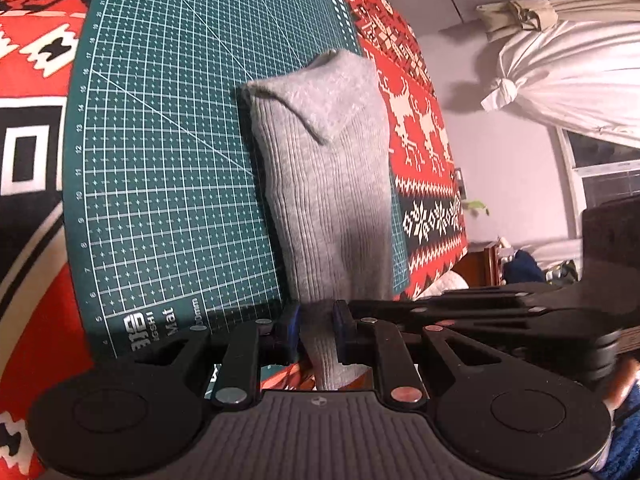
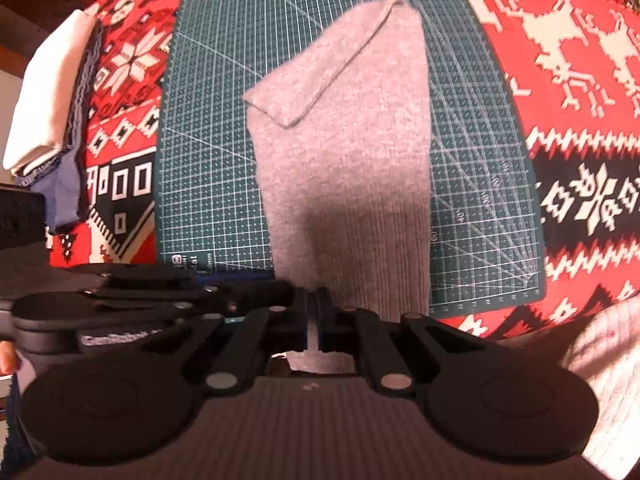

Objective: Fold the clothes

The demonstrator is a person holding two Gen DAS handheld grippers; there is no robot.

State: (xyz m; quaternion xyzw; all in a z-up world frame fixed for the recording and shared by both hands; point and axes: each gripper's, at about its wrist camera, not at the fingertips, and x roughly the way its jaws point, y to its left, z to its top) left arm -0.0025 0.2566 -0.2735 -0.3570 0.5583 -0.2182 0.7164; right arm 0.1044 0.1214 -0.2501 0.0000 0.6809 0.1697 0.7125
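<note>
While the grey knitted garment (image 1: 328, 184) lies lengthwise on the green cutting mat (image 1: 160, 160), I hold its near hem in both grippers. My left gripper (image 1: 316, 328) is clamped on the hem, the ribbed cloth pinched between its two dark pads and hanging a little past them toward the camera. My right gripper (image 2: 314, 316) is closed on the same hem, with a flap of grey cloth showing just behind its fingers. From the right wrist view, my left gripper (image 2: 224, 292) sits just to the left of the right one, the two nearly touching at the near edge of the mat (image 2: 208, 140).

The garment (image 2: 348, 152) runs away from the grippers across the mat, raised at my end and resting on the mat at the far end. At that far end one corner is folded back over the cloth, making a triangular flap. The ribs of the knit run along its length.

Under the mat lies a red, black and white patterned cloth (image 2: 580, 120) with reindeer and snowflake figures, covering the desk. Left of the mat, on that cloth, stands a stack of folded clothes (image 2: 52, 96), white on top with blue and dark layers beneath. I see no container in either view. Right of the mat, in the left wrist view, a white curtain (image 1: 560, 76) hangs tied in a knot beside a window.
</note>
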